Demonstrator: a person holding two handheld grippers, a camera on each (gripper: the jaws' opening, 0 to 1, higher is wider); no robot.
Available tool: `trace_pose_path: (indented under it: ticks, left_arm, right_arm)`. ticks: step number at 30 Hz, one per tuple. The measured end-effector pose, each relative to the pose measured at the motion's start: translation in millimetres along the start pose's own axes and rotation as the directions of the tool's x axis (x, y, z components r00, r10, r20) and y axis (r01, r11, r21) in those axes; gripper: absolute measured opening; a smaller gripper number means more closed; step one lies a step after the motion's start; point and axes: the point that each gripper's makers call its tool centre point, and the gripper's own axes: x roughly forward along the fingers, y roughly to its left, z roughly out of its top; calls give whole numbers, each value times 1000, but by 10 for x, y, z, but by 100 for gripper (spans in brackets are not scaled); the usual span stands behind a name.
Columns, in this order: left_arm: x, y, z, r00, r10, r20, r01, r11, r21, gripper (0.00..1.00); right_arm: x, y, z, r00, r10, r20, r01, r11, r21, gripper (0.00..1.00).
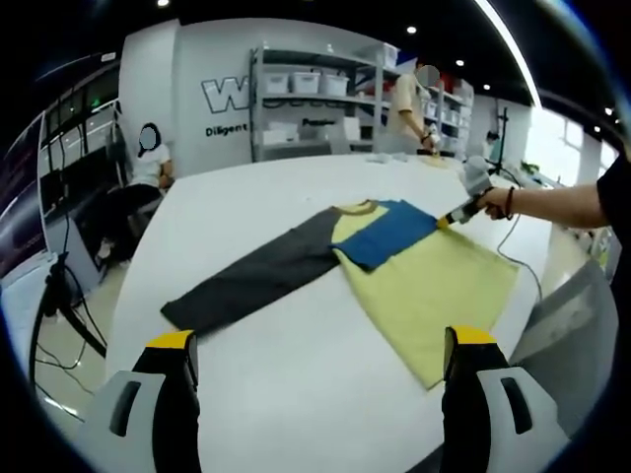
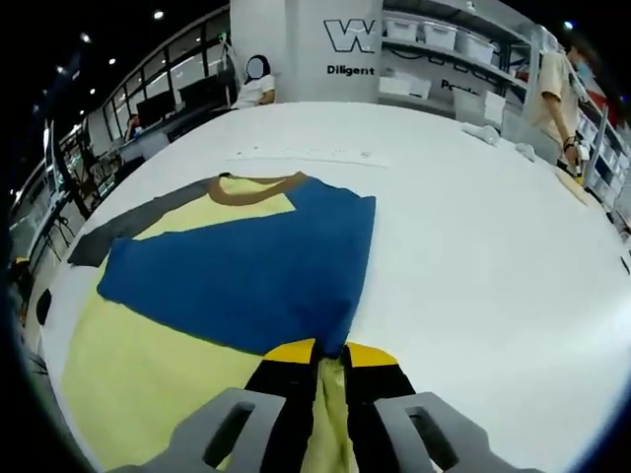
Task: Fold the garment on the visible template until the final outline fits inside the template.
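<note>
Right gripper pinches the folded blue sleeve; left gripper hangs wide apart above the table.

In the right gripper view, the right gripper (image 2: pixel 330 357) has its yellow-tipped jaws drawn close together on the cuff end of the blue sleeve (image 2: pixel 246 271), which lies folded across the yellow body of the shirt (image 2: pixel 128 379). In the left gripper view, the left gripper (image 1: pixel 320 355) shows both jaws spread far apart, holding nothing and clear of the cloth. The shirt lies flat on the white table (image 1: pixel 276 389), its dark grey sleeve (image 1: pixel 251 281) stretched out to one side. A person's hand (image 1: pixel 490 200) carries the right gripper at the blue sleeve's far end.
</note>
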Motion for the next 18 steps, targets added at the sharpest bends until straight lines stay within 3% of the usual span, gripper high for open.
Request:
trace_pose_path:
  ticks: [8,15,18]
  left_arm:
    - [9,17,-3,1000,9,-7,-9,1000,0,99]
    - [20,12,-9,1000,10,-9,-10,1000,-3,99]
    - [13,42,-18,1000,20,-9,-20,1000,-5,99]
  right_arm:
    - [-129,71,145,995,55,85,-62,995,82,41]
    - [-367,300,236,985,113,126,-123,990,70,72]
    - [-505,404,248,981,141,136,-150,987,60,81]
